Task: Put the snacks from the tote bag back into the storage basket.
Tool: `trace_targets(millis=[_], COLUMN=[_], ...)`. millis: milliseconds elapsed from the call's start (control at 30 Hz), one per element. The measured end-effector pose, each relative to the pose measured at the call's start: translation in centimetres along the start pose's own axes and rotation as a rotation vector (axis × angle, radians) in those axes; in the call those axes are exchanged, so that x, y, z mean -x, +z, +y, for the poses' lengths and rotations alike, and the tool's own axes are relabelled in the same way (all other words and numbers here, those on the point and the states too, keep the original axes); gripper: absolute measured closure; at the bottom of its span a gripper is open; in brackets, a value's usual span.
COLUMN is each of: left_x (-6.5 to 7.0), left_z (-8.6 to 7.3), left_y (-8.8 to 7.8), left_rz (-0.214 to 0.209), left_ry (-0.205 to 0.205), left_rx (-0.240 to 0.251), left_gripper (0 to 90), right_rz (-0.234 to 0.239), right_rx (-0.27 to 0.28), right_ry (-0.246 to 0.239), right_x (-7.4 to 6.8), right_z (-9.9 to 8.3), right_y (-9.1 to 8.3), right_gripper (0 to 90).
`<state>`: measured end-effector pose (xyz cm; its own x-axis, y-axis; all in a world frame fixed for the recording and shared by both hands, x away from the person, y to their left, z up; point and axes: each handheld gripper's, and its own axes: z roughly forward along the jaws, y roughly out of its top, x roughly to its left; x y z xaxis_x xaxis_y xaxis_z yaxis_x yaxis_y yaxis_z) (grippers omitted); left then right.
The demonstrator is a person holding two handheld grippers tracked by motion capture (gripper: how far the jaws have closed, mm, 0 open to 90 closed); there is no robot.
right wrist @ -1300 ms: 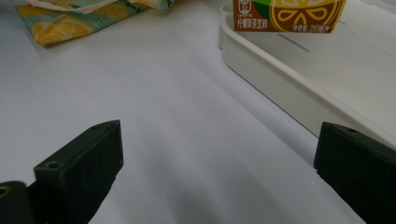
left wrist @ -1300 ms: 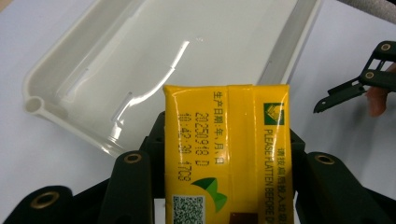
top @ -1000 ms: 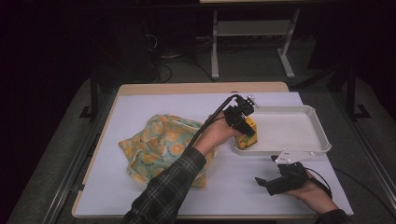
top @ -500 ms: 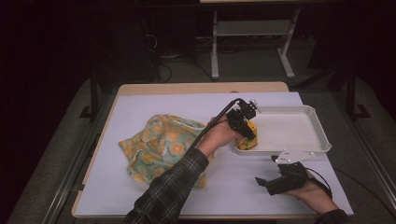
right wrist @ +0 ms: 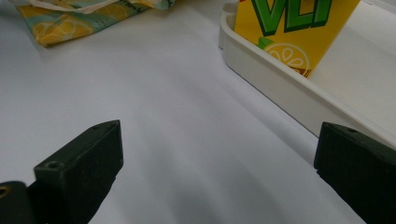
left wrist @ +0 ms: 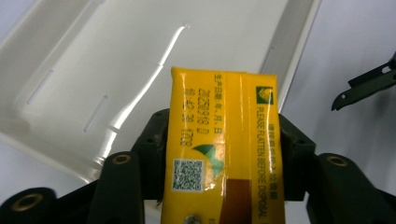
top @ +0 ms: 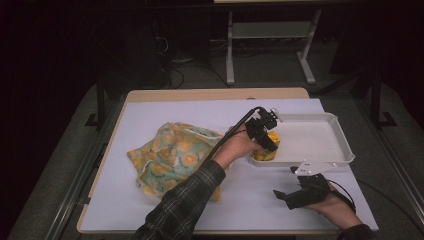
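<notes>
A yellow drink carton [top: 266,151] stands tilted in the near left corner of the white tray [top: 320,118]. My left gripper [top: 265,136] reaches down over the carton from the left. In the left gripper view the carton [left wrist: 219,116] sits between the two jaws of my left gripper [left wrist: 222,140]. The jaws have just been opening, and their pads flank the carton's sides without squeezing it. My right gripper [top: 283,181] rests on the table in front of the tray, open with nothing between its fingers. From the right gripper [right wrist: 219,168] the carton [right wrist: 289,28] shows behind the tray's wall [right wrist: 271,84].
A yellow and teal patterned cloth bag [top: 172,155] lies crumpled on the white mat left of the tray, and its edge [right wrist: 70,23] shows in the right gripper view. A metal stand [top: 270,35] is on the floor beyond the table.
The left gripper and the carton have shifted only slightly at the tray's near left corner. The right hand has stayed in place.
</notes>
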<state>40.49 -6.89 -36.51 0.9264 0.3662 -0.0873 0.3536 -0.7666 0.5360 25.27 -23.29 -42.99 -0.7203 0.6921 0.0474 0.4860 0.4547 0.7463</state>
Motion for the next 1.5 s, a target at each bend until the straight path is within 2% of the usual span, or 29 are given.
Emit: trace_targets(millis=[100,167,333,600,633,867,933,1000,1067,1200,1433,1500], left_x=[0.0,0.1,-0.1,-0.6,-0.7,-1.2,-1.3,-1.2,-1.3,-1.4,-1.2,-1.1], left_z=[0.0,-0.2,-0.7,-2.0,-2.4,-4.2,-4.8,-5.1,-6.1,-7.0,-10.1,-10.9], left_y=[-0.3,-1.0,-2.4,-4.5,-4.9,-6.0,-6.3,-6.4,-7.0,-7.7,-9.5,-9.9], left_rz=[0.0,-0.001,-0.001,-0.003,-0.01,-0.002,0.007,0.005,0.013,0.019,0.05,0.056], left_ry=[0.01,0.007,0.028,0.032,0.022,0.022,0.021,0.017,0.007,0.015,0.026,0.011], left_rx=[0.007,0.037,0.056,0.086,0.102,0.097,0.099,0.101,0.112,0.106,0.143,0.159], left_gripper=[42.1,39.7,35.5,32.2,31.4,26.5,25.4,25.1,24.4,23.6,23.3,23.3], right_rz=[0.0,-0.001,-0.001,-0.003,-0.003,0.001,0.008,0.009,0.015,0.012,0.011,0.006], right_rx=[0.0,0.0,0.001,-0.005,-0.006,-0.016,-0.019,-0.015,-0.018,-0.024,-0.043,-0.038], right_ry=[-0.002,-0.003,0.003,0.012,0.013,0.02,0.003,0.004,0.008,-0.003,-0.002,-0.018], right_x=[0.0,0.0,-0.1,-0.1,-0.1,-0.1,0.0,0.0,-0.1,-0.1,-0.2,-0.2], right_z=[0.0,0.0,0.0,0.0,0.0,0.1,0.2,0.2,0.2,0.3,0.6,0.6], right_y=[0.0,0.0,0.1,0.0,0.0,0.0,0.0,0.0,-0.1,-0.1,-0.2,-0.3], right_gripper=[1.1,1.1,1.1,1.1,1.1,1.1,1.1,1.1,1.0,1.1,1.8,5.7])
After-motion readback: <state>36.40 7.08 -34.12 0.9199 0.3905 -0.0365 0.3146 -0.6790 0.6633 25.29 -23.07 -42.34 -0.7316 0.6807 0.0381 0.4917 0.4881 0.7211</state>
